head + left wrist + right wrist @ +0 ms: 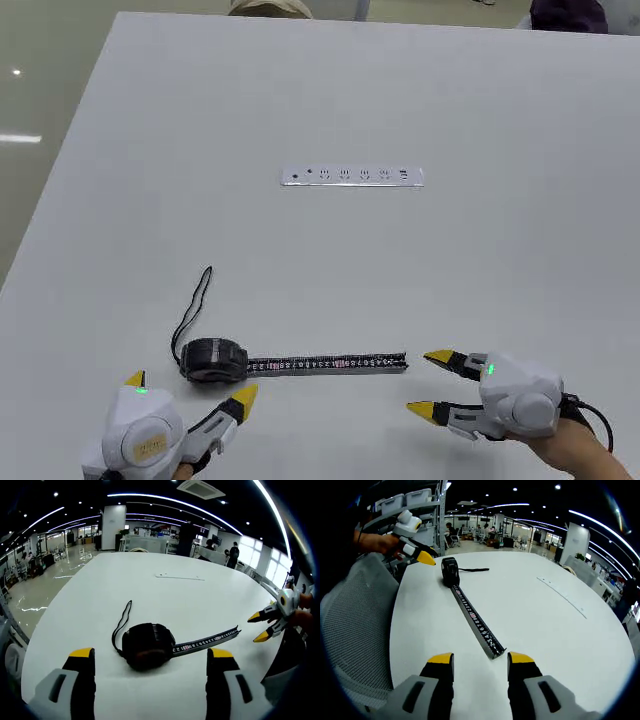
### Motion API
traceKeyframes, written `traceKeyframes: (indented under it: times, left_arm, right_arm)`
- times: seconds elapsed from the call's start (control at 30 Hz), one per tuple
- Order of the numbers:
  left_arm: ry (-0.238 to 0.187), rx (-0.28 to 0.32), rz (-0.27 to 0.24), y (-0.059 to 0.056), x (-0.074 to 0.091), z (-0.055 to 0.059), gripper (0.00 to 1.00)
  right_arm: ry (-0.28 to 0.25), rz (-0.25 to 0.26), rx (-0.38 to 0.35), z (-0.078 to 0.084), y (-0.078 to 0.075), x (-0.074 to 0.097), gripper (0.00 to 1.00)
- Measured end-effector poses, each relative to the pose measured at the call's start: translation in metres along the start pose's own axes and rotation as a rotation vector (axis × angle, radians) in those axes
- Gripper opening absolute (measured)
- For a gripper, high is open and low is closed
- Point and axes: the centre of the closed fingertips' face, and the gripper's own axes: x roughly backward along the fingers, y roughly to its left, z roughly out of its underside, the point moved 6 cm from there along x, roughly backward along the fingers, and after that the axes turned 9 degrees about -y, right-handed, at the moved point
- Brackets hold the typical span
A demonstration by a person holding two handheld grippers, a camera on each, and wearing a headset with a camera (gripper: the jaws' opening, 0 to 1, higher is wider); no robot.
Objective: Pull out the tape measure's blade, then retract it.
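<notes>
Tape measure (212,360) is lying on the near side of the white bench (400,260), just beyond the left hand-held gripper (190,387), whose yellow-tipped jaws are standing wide apart and holding nothing; in the left gripper view the case is sitting between the two jaw tips and slightly ahead, touching neither. Blade (328,363) is sticking out of the case to the right, lying flat on the bench and running toward the right hand-held gripper (429,382); its end is stopping just short of that gripper's upper jaw tip, with a small gap showing. Right hand-held gripper's jaws are also standing apart, gripping nothing; in the right gripper view the blade end is lying just ahead of the gap between the two tips, not touching. Case is looking black and rounded, with a thin black wrist strap (190,305) looping away from it toward the far side of the bench. Blade is looking dark with pale printed numbers, straight, not kinked. White power strip (352,177) is lying well beyond the tape measure, mid-bench. A hand (575,450) is holding the right hand-held gripper from behind
</notes>
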Motion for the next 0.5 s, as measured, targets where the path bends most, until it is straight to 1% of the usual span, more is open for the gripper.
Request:
traceKeyframes:
  times: [0.17,0.23,0.33,0.4,0.5]
  left_arm:
    - [0.009,0.008,-0.002,0.0,-0.003,0.002,0.9]
    - [0.007,0.009,-0.005,0.0,-0.003,0.001,0.9]
    - [0.002,0.007,-0.013,0.0,-0.005,0.0,0.88]
    - [0.001,0.012,-0.013,0.0,-0.008,0.0,0.89]
    - [0.0,0.01,-0.016,-0.001,-0.011,0.0,0.88]
  right_arm:
    - [0.013,-0.036,0.03,0.003,-0.009,-0.006,0.37]
    - [0.017,-0.047,0.039,0.004,-0.013,-0.008,0.37]
    - [0.016,-0.067,0.048,0.004,-0.019,-0.011,0.33]
    - [0.035,-0.087,0.063,0.005,-0.023,-0.014,0.33]
    - [0.041,-0.109,0.072,0.005,-0.027,-0.017,0.31]
